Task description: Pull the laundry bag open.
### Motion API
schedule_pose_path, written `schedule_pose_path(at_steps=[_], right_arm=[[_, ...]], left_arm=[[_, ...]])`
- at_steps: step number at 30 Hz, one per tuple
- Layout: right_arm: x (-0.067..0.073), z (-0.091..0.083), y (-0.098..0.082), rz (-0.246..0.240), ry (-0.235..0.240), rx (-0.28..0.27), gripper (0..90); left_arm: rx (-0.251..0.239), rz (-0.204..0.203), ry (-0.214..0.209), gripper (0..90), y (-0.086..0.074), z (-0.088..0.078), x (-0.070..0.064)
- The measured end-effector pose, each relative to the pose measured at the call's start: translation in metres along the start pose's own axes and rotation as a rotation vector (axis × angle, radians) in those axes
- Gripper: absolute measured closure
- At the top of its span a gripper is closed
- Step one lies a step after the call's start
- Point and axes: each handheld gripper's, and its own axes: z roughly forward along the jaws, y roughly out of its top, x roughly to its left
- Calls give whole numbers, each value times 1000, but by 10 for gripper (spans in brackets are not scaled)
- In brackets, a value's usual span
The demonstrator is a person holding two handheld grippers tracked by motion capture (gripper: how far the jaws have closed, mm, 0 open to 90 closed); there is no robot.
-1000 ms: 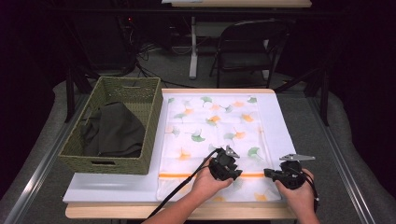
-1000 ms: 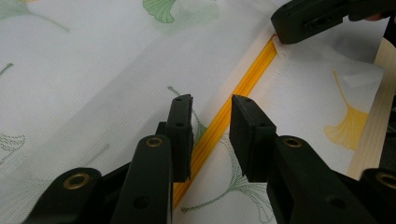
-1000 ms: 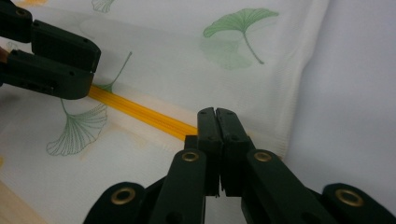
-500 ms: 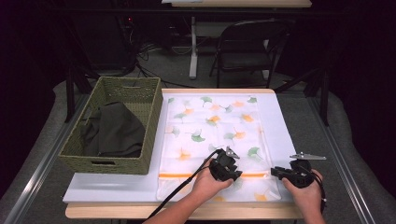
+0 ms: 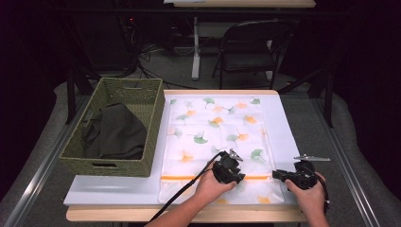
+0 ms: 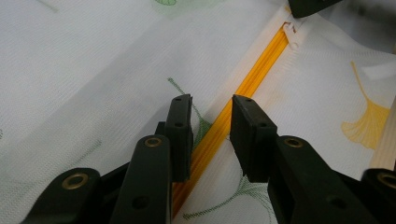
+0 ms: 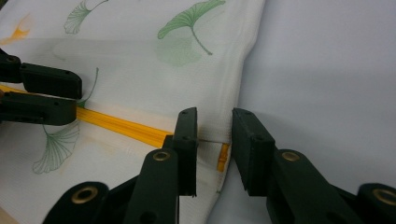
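Observation:
A white mesh bag [image 5: 213, 127] printed with ginkgo leaves lies flat on the table. An orange zipper [image 5: 189, 178] runs across its near end. My left gripper [image 5: 239, 178] rests on the middle of the bag. Its jaws [image 6: 211, 116] stand apart astride the zipper [image 6: 261, 60] without pinching it. My right gripper [image 5: 276, 175] is at the bag's right edge. Its jaws [image 7: 215, 126] have just been opening, and the zipper's end [image 7: 221, 157] lies loose between them. A small white slider [image 6: 292, 35] sits at that end.
A woven green basket [image 5: 108, 165] holding a dark cloth [image 5: 116, 132] stands to the left of the bag. A pale sheet [image 5: 279, 123] covers the table under the bag. The table's front edge [image 5: 189, 215] is close to my hands. A folding chair [image 5: 250, 42] stands behind the table.
My right hand has shifted a little to the right, toward the bag's right edge. The left hand and the bag have stayed put.

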Motion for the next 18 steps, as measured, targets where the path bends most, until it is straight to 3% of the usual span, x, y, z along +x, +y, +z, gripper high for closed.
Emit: schedule_pose_path(at_steps=[9, 18], right_arm=[[3, 2, 1, -11, 21, 1, 724], [8, 2, 3, -28, 39, 6, 808]], left_arm=[[-2, 21, 22, 693, 0, 1, -3], [-8, 24, 39, 692, -1, 3, -4]])
